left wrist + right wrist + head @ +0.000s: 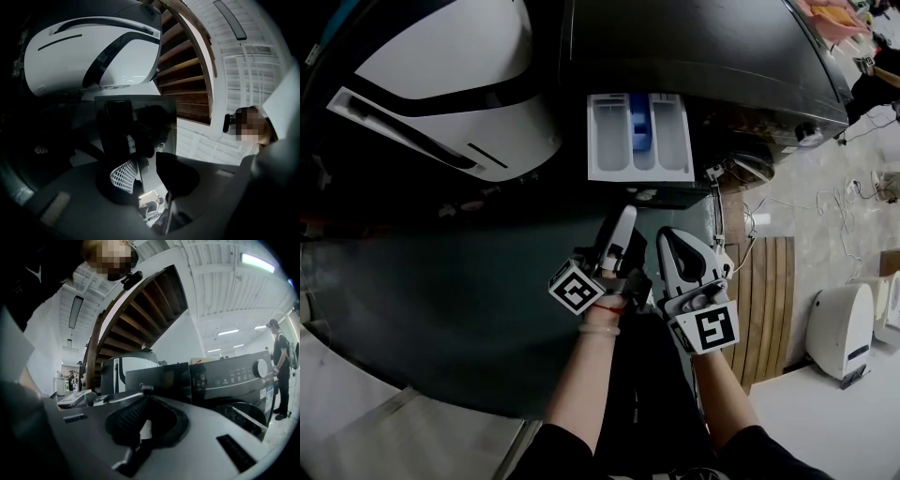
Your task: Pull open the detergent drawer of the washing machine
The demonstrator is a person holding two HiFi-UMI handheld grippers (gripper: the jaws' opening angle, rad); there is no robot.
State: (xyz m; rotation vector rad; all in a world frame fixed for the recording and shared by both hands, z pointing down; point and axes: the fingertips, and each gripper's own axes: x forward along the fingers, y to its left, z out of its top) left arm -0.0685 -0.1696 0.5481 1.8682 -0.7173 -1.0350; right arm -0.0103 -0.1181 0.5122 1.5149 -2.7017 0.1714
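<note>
In the head view the detergent drawer stands pulled out of the dark washing machine; its white compartments and a blue insert show. Both grippers hang below it, apart from the drawer and close to the person's body. My left gripper points up toward the drawer; in the left gripper view its jaws stand slightly apart with nothing between them. My right gripper is beside it, shut and empty. The right gripper view shows the machine's dark front panel and control knob.
A white appliance stands left of the washer, also large in the left gripper view. A wooden slatted board and white devices lie on the floor at right. A person stands far right by the machine.
</note>
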